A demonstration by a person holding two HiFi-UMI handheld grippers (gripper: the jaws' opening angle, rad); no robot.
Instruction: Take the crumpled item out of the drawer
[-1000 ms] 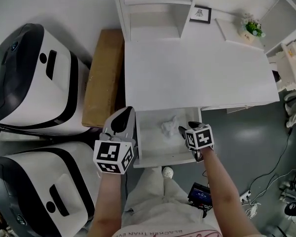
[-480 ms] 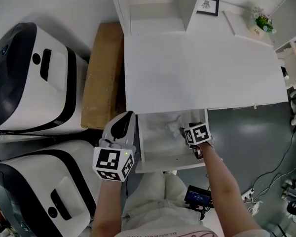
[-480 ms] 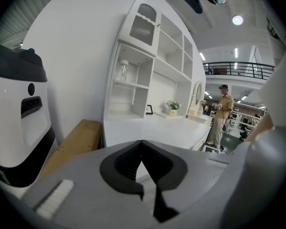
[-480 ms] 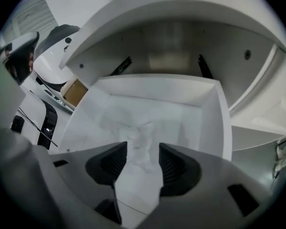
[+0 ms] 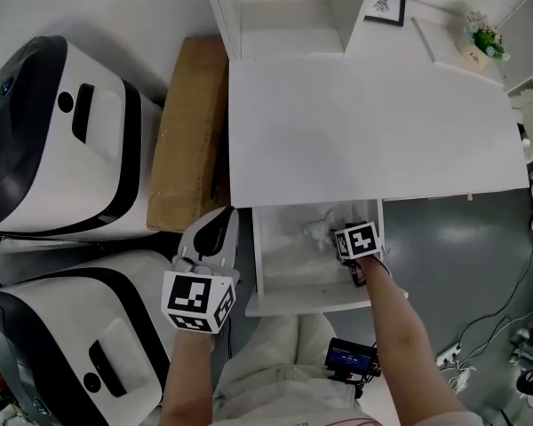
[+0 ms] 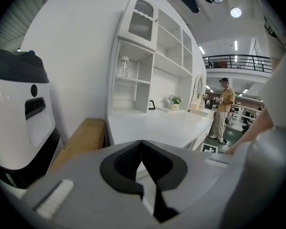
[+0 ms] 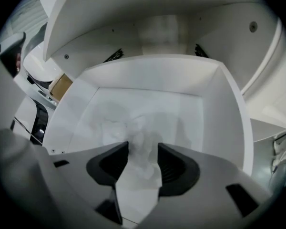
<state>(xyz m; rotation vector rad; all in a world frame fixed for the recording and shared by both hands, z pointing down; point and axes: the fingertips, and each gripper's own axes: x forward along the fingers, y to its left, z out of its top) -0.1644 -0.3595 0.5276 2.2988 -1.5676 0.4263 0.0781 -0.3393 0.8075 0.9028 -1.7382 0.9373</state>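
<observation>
In the open drawer (image 5: pixel 289 269) under the white desk (image 5: pixel 364 122) lies the crumpled paper (image 5: pixel 318 232), a white ball near the back and toward the right side. Your right claw (image 7: pixel 143 149) points down into the drawer, and the paper sits right between its two black pads (image 7: pixel 109 163). The jaws have just been closing in on the paper, but they are not clenched yet. They stand apart, one on each side of the ball. Your left claw (image 6: pixel 142 144) is outside the drawer, just beside its left wall, and it points up toward the desk. Its jaws are pressed together at the tips with nothing in them. Left of the desk a brown cardboard box (image 5: pixel 191 131) stands against the wall. Farther left are two big white and black machines (image 5: pixel 62 140). At the back of the desk there are a small picture frame (image 5: pixel 387 5) and a little green plant (image 5: pixel 484 41).
</observation>
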